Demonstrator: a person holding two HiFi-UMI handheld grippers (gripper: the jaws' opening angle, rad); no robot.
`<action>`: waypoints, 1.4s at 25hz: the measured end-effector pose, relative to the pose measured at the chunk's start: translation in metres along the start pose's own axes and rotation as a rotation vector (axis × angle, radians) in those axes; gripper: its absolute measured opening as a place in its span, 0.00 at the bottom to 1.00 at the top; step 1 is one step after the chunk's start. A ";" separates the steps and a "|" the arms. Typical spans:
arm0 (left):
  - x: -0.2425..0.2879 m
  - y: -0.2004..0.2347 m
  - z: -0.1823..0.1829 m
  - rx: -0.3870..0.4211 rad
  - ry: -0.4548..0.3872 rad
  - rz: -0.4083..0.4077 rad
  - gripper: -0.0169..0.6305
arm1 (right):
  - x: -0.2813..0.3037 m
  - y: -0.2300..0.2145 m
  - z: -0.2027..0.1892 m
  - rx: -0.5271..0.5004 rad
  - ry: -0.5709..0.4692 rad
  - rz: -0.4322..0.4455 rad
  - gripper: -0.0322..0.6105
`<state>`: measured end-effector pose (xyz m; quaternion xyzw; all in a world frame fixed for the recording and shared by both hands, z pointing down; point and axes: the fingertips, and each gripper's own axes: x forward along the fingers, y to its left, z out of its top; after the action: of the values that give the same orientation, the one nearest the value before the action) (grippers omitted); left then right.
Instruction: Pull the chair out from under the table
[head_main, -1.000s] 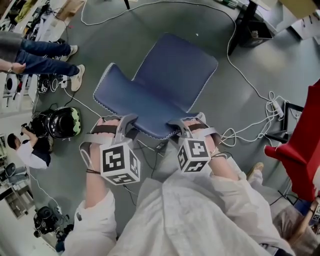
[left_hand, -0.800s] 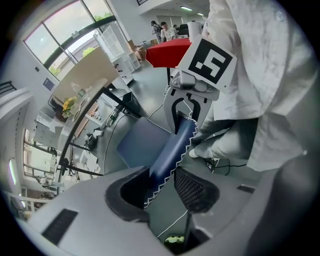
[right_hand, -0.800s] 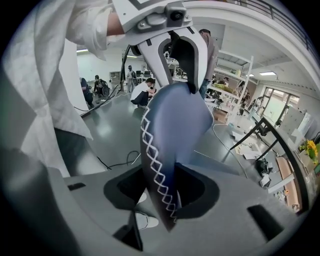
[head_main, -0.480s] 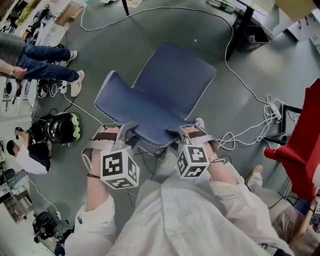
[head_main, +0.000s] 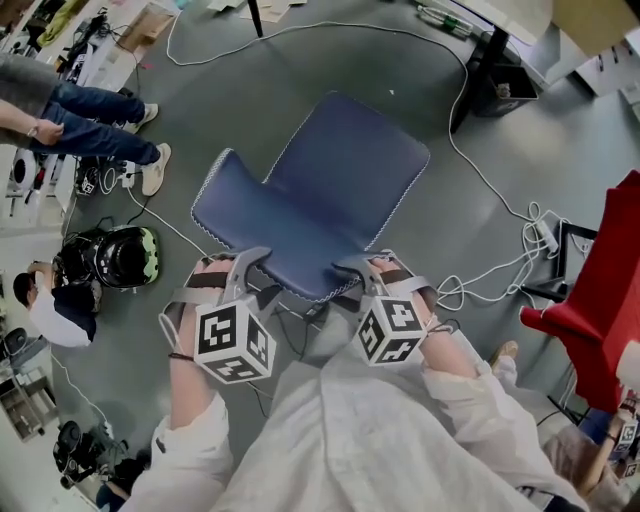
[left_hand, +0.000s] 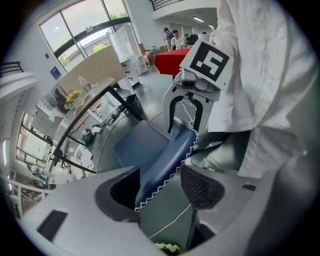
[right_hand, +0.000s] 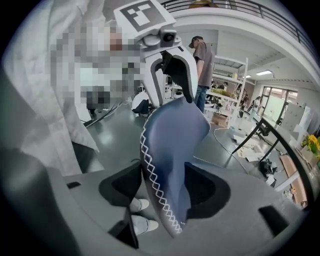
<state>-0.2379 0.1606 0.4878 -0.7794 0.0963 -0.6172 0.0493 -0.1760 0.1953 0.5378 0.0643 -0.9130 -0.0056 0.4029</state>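
Note:
A blue padded chair (head_main: 330, 190) with white zigzag stitching stands on the grey floor, its backrest toward me. Both grippers sit over the backrest's top edge. My left gripper (head_main: 245, 262) straddles the edge near its left end, and my right gripper (head_main: 368, 265) near its right end. In the left gripper view the backrest edge (left_hand: 165, 160) runs between the jaws of the left gripper (left_hand: 160, 187), which are opening, with a gap beside the mesh pad. In the right gripper view the backrest (right_hand: 172, 145) stands between the opening jaws of the right gripper (right_hand: 165, 192).
White cables (head_main: 500, 265) trail over the floor at the right. A red chair (head_main: 600, 300) stands at the right edge. A black and green helmet (head_main: 115, 255) lies at the left, near a person's legs (head_main: 80, 120). A black table leg (head_main: 480, 60) rises at the top right.
Both grippers' jaws have spread wider round the backrest top. The chair has stayed where it was.

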 end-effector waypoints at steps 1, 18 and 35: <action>-0.002 0.000 0.000 0.000 0.006 -0.007 0.41 | -0.005 0.000 0.004 -0.009 -0.005 0.003 0.41; -0.103 0.066 0.118 -0.264 -0.582 0.131 0.41 | -0.143 -0.095 0.084 0.122 -0.342 -0.085 0.41; -0.178 0.124 0.178 -0.591 -1.003 0.298 0.32 | -0.254 -0.156 0.125 0.227 -0.657 -0.261 0.15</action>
<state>-0.1153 0.0694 0.2520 -0.9344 0.3368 -0.1076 -0.0441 -0.0804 0.0662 0.2572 0.2193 -0.9725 0.0239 0.0746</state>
